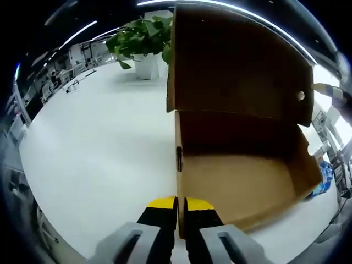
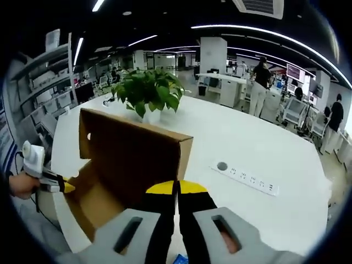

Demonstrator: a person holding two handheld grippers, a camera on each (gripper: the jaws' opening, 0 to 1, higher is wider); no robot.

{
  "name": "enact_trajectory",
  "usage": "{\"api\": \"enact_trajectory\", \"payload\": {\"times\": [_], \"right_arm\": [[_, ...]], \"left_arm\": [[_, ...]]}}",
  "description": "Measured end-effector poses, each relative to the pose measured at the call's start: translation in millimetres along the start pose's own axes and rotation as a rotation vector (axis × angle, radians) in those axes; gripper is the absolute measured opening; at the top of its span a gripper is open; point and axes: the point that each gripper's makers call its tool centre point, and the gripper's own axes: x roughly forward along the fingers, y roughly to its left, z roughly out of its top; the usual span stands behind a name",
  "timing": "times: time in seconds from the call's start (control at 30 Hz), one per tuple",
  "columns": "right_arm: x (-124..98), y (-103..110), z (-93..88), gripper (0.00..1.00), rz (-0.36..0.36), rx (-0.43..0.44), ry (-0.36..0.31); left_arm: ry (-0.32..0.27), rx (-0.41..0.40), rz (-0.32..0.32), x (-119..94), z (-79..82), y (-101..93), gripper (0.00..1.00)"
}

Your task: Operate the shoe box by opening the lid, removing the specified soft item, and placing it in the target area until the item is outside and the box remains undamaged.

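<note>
The box (image 1: pixel 236 181) is seen lying open on the white table (image 1: pixel 93 154), lid (image 1: pixel 236 60) raised, its near side wall pinched in the closed left gripper (image 1: pixel 180 204); the right gripper (image 2: pixel 177 190), closed on nothing visible, is held behind the lid, and no soft item is seen inside.

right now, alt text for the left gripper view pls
The left gripper, jaws shut on the side wall of an open cardboard shoe box, lid raised. The box sits on a white table with a potted plant behind.
</note>
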Motion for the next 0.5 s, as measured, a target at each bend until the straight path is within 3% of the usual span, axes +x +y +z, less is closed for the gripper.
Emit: {"api": "enact_trajectory", "payload": {"times": [0.5], "right_arm": [[-25,22,-14.0,0.00,-0.002,-0.039,-0.001]], "left_arm": [[-0.009,-0.024,-0.003,4,5.8,1.5,0.04]]}}
